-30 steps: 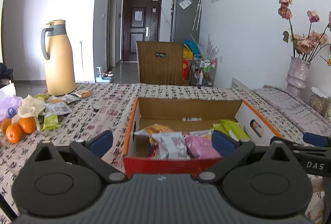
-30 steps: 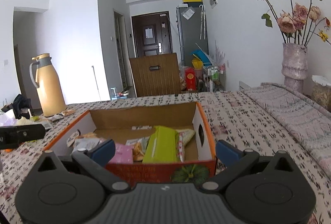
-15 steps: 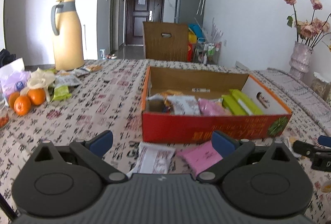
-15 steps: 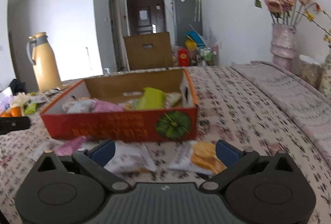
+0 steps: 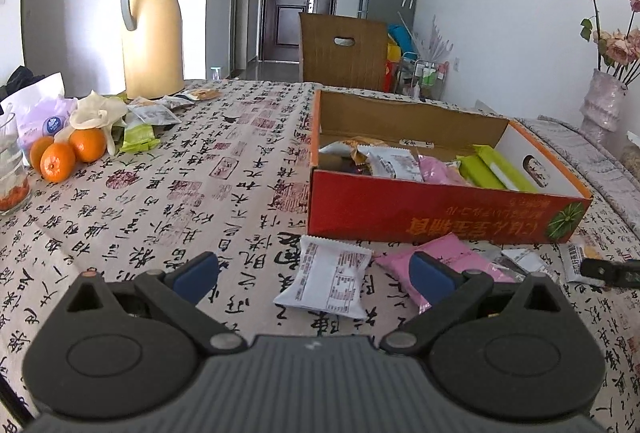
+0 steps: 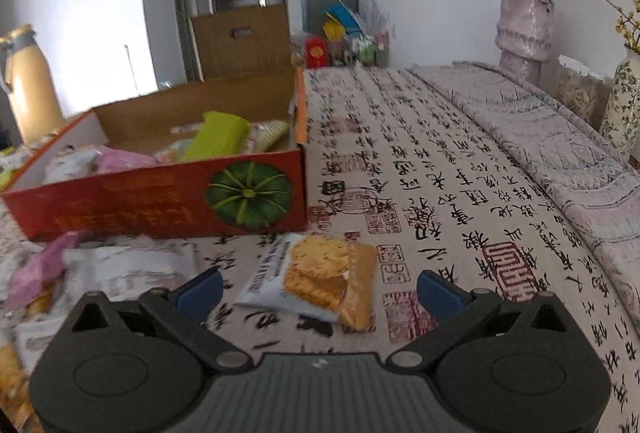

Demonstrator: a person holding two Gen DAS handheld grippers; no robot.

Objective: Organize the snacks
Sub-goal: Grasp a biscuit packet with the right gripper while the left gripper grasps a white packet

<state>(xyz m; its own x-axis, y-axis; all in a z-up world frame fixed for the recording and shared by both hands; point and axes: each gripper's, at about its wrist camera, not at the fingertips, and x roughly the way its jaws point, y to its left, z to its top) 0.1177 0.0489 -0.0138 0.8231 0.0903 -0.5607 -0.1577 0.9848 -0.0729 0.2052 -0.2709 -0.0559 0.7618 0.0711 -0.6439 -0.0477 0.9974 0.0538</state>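
A red and orange cardboard box (image 5: 444, 211) (image 6: 160, 205) on the patterned tablecloth holds several snack packs, among them green, pink and white ones. In front of it lie a white snack pack (image 5: 326, 283) and a pink pack (image 5: 444, 269). My left gripper (image 5: 314, 275) hovers open just above the white pack, nothing between its fingers. The right wrist view shows a cracker pack (image 6: 316, 279) lying ahead of my open right gripper (image 6: 318, 291), and more blurred packs (image 6: 120, 269) to its left. The right gripper's tip (image 5: 608, 272) shows at the far right of the left wrist view.
A tan thermos jug (image 5: 152, 29), oranges (image 5: 60, 155), a plastic bag (image 5: 38, 109), a glass (image 5: 10, 169) and loose snack packs (image 5: 154, 115) sit at the left. Vases of flowers (image 6: 524, 25) (image 6: 622, 113) stand along the right. A brown chair back (image 5: 344, 51) rises behind the table.
Both grippers pulled back from the box and tilted down over the past second. The packs lying in front of the box have come into view beneath them. Both stay open.
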